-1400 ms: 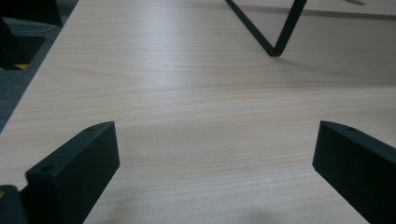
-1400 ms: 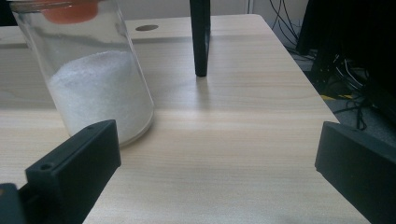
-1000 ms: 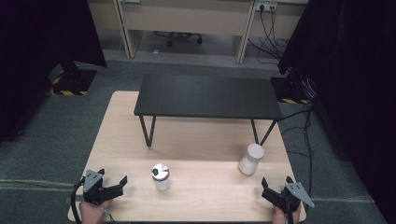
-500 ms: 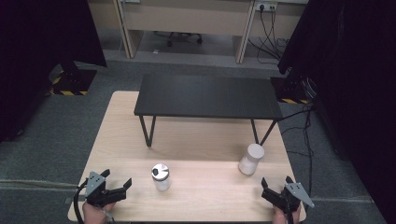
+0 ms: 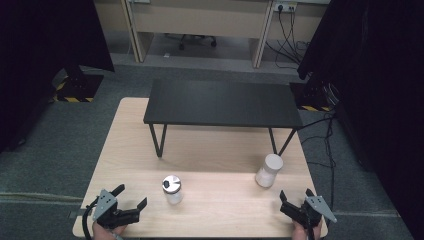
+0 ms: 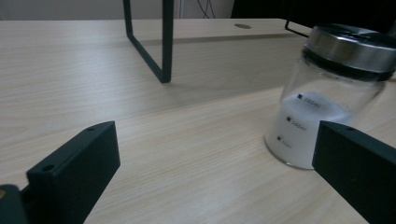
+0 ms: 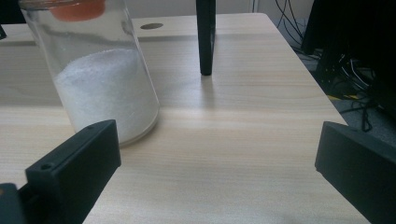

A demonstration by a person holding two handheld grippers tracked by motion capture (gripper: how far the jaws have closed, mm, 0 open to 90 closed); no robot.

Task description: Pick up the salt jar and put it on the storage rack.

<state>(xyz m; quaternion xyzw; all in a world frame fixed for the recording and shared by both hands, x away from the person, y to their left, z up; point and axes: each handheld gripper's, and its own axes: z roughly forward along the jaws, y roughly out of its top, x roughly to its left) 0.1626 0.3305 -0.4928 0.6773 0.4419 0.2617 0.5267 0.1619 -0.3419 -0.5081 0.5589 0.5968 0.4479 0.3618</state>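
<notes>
— Any writing on that jar (image 6: 327, 100) with the steel lid?

— Small dark marks in a column on the glass, like fill lines with figures beside them. Too blurred to read. No brand that I can see.

— Where is it standing?

— Upright on the surface (image 5: 220, 150), near the front edge, left of the middle, partly filled with white powder. The left tool (image 5: 131, 200) sits just to its left, jaws spread wide, holding nothing, the jar just ahead of its right jaw.

— And the other side?

— A second jar (image 5: 269, 170), also with white powder, stands toward the right. The right tool (image 5: 296, 201) is low at the front right corner, jaws spread too, empty, the jar ahead and left of it.

— Anything in the way?

— A black bench (image 5: 222, 103) stands on the surface behind both jars; one leg comes down just behind the right jar. Cables (image 5: 320, 135) trail off the far right.
</notes>
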